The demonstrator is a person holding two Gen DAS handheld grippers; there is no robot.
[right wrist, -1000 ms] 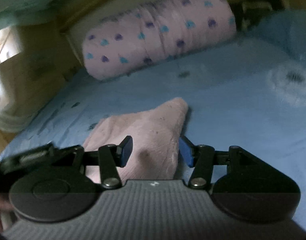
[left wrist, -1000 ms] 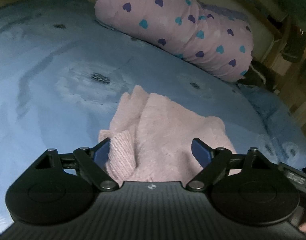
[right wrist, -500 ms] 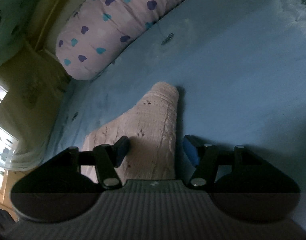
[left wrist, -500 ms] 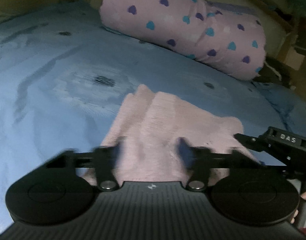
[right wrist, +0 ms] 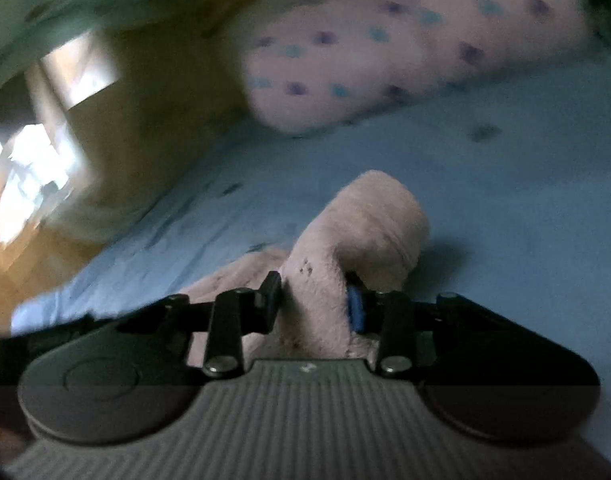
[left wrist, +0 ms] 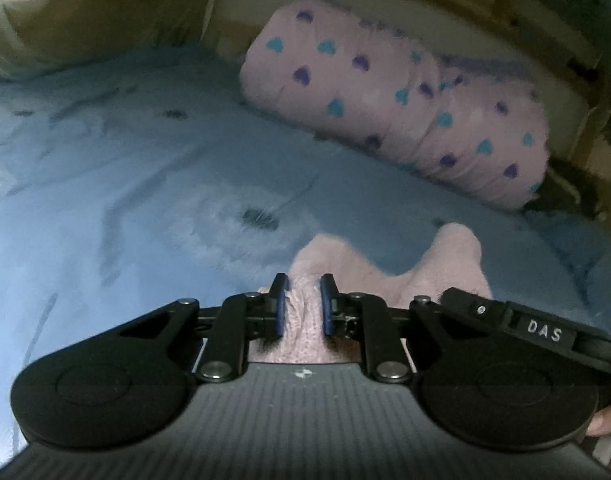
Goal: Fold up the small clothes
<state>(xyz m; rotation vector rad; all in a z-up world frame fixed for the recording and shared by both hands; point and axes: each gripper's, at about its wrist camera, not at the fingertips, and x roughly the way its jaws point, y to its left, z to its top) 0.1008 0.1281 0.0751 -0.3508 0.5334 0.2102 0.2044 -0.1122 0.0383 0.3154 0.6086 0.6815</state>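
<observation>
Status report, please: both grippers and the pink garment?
Left hand-held gripper and right hand-held gripper just closed, each pinching the pink garment. Garment on blue bedsheet. Nothing obstructing.

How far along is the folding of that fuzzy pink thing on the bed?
Barely begun. Done: both claws have just been closing on the pink garment, which lies on the blue sheet. In hand: the left claw pinches its ribbed edge, and the right claw grips a fluffy part that stands up off the sheet. Left: no finished fold shows, so the folding over and laying flat remain.
</observation>
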